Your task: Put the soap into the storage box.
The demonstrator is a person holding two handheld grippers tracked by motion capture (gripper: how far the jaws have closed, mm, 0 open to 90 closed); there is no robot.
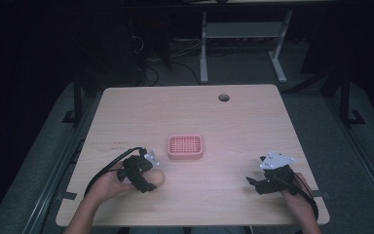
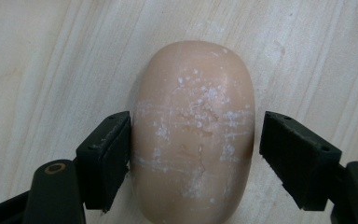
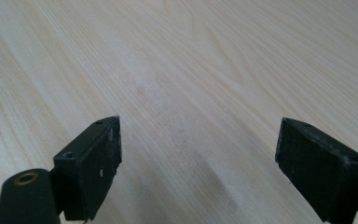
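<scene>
- Soap bar (image 2: pixel 193 133), tan and rounded with whitish scuffs, lies on the desk (image 1: pixel 233 122) between the jaws of the left hand-held gripper (image 2: pixel 195 154); in the left gripper view one pad (image 2: pixel 107 156) touches the bar's side, while the other pad (image 2: pixel 298 156) stands just clear of it, so the jaws are spread around the bar and not clamped on it.
- Seen from the high view, the soap bar (image 1: pixel 157 178) sits nearer the desk's front edge than the pink soap dish (image 1: pixel 185 146) and a little to the left of it, apart from it.
- Right of the soap bar, well apart from it and at about the same depth, the right hand-held gripper (image 3: pixel 200 163) is released, jaws wide and holding nothing, over bare wood.
- Behind the soap bar, the pink soap dish rests near the desk's middle, its ridged floor bare.
- Farther back, a round cable hole (image 1: pixel 224 97) sits near the desk's far edge.
</scene>
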